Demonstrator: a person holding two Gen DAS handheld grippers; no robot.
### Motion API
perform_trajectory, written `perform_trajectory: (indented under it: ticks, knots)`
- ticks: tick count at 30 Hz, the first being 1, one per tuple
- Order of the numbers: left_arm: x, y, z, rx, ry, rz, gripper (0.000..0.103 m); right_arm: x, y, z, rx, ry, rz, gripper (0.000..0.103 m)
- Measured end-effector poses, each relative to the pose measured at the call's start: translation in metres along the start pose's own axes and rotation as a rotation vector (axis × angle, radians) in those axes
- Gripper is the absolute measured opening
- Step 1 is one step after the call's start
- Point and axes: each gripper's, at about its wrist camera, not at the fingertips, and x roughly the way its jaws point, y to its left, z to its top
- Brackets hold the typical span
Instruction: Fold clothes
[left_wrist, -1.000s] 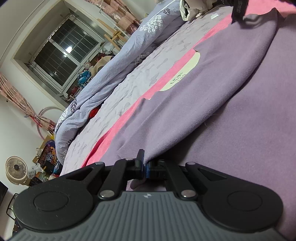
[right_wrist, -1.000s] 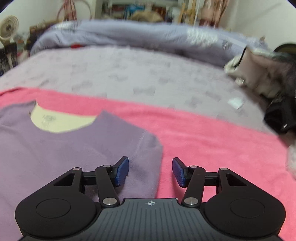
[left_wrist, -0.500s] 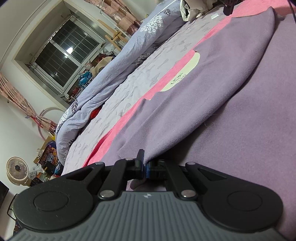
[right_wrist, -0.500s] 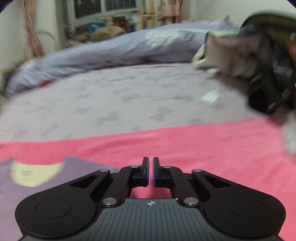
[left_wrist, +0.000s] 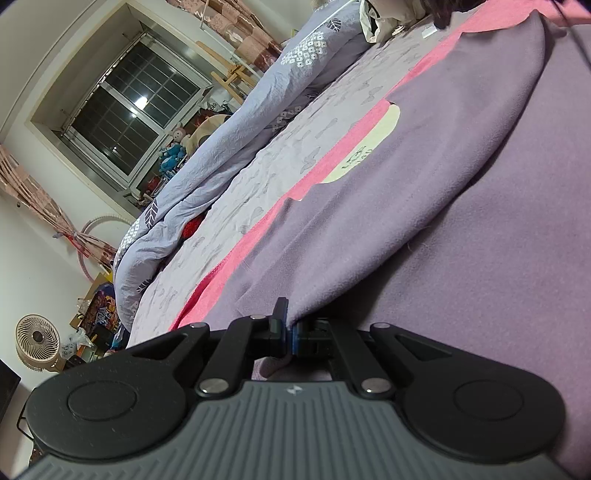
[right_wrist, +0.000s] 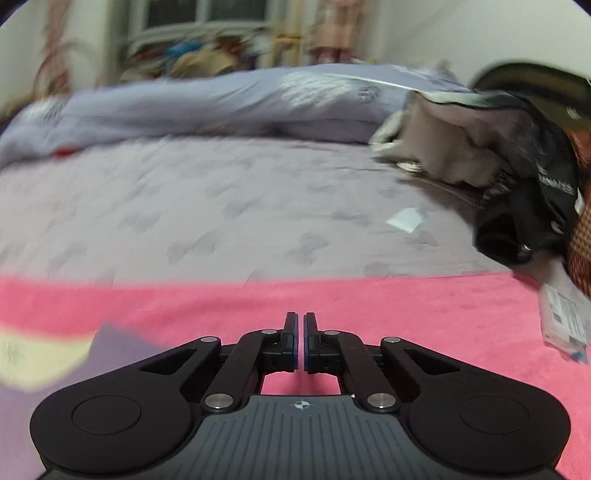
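Note:
A purple fleece sweater (left_wrist: 406, 177) lies on a pink blanket (left_wrist: 229, 266), one layer folded over another, with a cream neck lining (left_wrist: 369, 147) showing. My left gripper (left_wrist: 289, 321) is shut on the sweater's near edge, and the cloth rises from between its fingers. In the right wrist view, my right gripper (right_wrist: 300, 325) is shut with nothing in it, just above the pink blanket (right_wrist: 406, 306). The sweater's shoulder (right_wrist: 122, 343) and cream neck lining lie blurred at its lower left, apart from the fingers.
A lilac patterned sheet (right_wrist: 221, 206) lies beyond the blanket, with a rolled blue-grey duvet (right_wrist: 221, 103) behind it. A heap of dark and beige clothes (right_wrist: 517, 177) sits at the right, near a white paper scrap (right_wrist: 406, 219) and a packet (right_wrist: 563, 321). Fan (left_wrist: 37, 341) and window (left_wrist: 136, 107) far left.
My right gripper went from open at the sweater's shoulder to shut, and has swung right, off the sweater and over the pink blanket. My left gripper keeps its hold, barely moved.

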Motion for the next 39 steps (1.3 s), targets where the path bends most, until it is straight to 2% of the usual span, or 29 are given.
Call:
perform_trajectory:
  ticks: [1,2,3,5,6,8,12,18,20,22,24,27,29,32,36,39]
  knots:
    - [0.0,0.0,0.001,-0.001,0.0,-0.001,0.0,-0.007,-0.008,0.002,0.015,-0.012,0.042,0.012]
    - [0.0,0.0,0.001,-0.003,0.0,-0.002,0.0,-0.02,-0.008,-0.005,-0.036,-0.037,0.072,0.03]
    - [0.0,0.0,0.001,-0.003,0.0,-0.003,0.0,-0.037,-0.005,-0.016,-0.121,-0.07,0.095,0.057]
    - [-0.001,0.002,0.001,-0.004,0.0,-0.004,0.0,-0.072,0.003,-0.044,-0.301,-0.139,0.132,0.077]
    - [-0.002,0.004,0.001,-0.004,0.0,-0.004,0.0,-0.09,0.01,-0.064,-0.404,-0.176,0.14,0.077]
    - [-0.002,0.004,0.001,-0.003,0.0,-0.003,0.0,-0.117,0.02,-0.099,-0.542,-0.181,0.188,0.078]
    - [-0.001,0.002,0.0,0.002,0.0,0.001,0.0,-0.125,0.039,-0.142,-0.703,-0.16,0.146,0.083]
    - [-0.001,0.002,-0.003,-0.001,-0.002,-0.002,0.0,-0.091,0.013,-0.128,-0.561,-0.134,-0.003,0.087]
    - [-0.001,0.001,-0.003,0.002,-0.002,-0.001,0.0,-0.079,0.004,-0.121,-0.505,-0.125,-0.053,0.095]
    - [-0.002,0.001,-0.003,0.001,-0.003,-0.002,0.0,-0.072,-0.004,-0.116,-0.465,-0.115,-0.079,0.097]
    - [-0.002,0.001,-0.003,0.001,-0.003,-0.001,0.0,-0.079,0.008,-0.12,-0.542,-0.147,-0.095,0.096]
    - [-0.002,0.002,-0.003,-0.002,-0.002,-0.004,0.0,-0.098,0.037,-0.134,-0.711,-0.251,-0.082,0.093]
    - [-0.002,0.002,-0.004,-0.004,-0.002,-0.007,0.0,-0.092,0.034,-0.144,-0.747,-0.248,-0.139,0.094]
    - [-0.003,0.002,-0.005,-0.004,-0.002,-0.007,0.0,-0.075,-0.013,-0.119,-0.464,-0.115,-0.031,0.101]
    - [-0.005,0.002,-0.005,-0.006,-0.002,-0.009,0.0,-0.085,-0.012,-0.119,-0.537,-0.093,0.02,0.102]
    - [-0.004,0.006,-0.005,-0.006,-0.002,-0.01,0.0,-0.098,-0.017,-0.114,-0.527,-0.059,0.054,0.102]
